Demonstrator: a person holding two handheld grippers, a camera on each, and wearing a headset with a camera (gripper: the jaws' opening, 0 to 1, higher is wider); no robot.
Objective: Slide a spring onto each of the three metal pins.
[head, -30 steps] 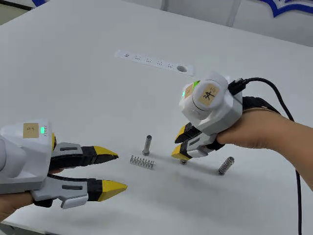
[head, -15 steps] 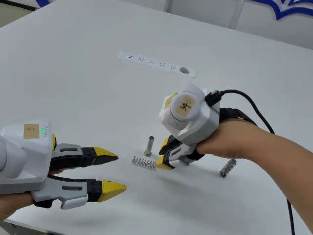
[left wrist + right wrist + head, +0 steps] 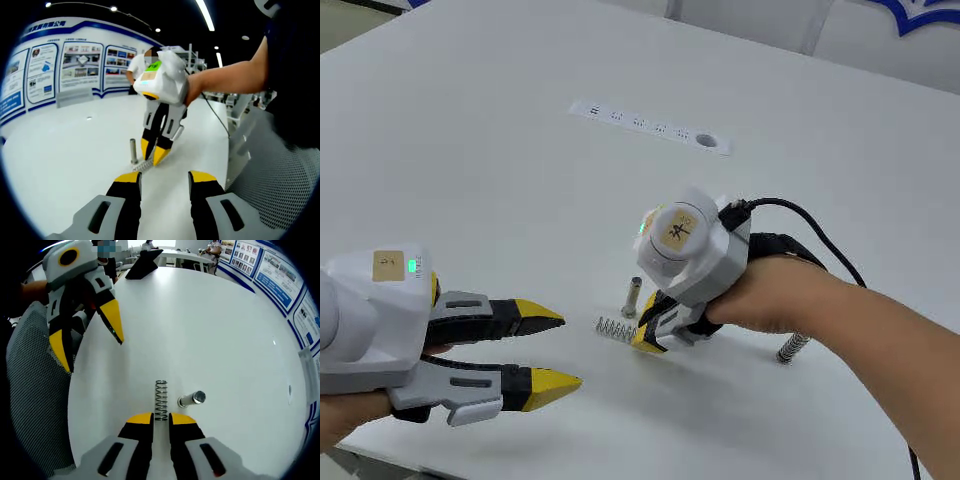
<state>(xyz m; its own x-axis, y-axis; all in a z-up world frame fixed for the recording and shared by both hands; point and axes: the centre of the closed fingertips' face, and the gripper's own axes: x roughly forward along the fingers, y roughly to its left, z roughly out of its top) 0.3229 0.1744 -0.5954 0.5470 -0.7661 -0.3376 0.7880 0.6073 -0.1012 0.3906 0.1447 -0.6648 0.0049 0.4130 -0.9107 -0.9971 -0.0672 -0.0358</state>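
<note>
A bare pin (image 3: 634, 296) stands upright on the white tabletop (image 3: 470, 150). Just beside the pin, on the side toward the person, the loose spring (image 3: 613, 329) lies flat on the tabletop and does not touch the pin. In the right gripper view the same spring (image 3: 160, 399) lies to the left of the pin (image 3: 191, 399).

The right gripper (image 3: 645, 340) is lowered close to the pin, with its tips at the tabletop. The near end of the spring sits between its two fingers (image 3: 140, 419). These fingers are drawn close together, with only a narrow gap. I cannot tell whether they already press the spring or only stand around it.

The left gripper (image 3: 552, 348) is held to the left of the pin, well apart from it and above the tabletop. Its fingers (image 3: 127, 180) are spread wide and hold nothing. From its own view the pin (image 3: 133, 150) and the spring (image 3: 142, 166) are straight ahead, with the right gripper (image 3: 154, 152) just behind them.

A second spring (image 3: 790, 347) stands tilted to the right of the pin, partly hidden by the right forearm. Far beyond the pin lies a white power strip (image 3: 650, 127). A black cable (image 3: 790, 210) leaves the right gripper.
</note>
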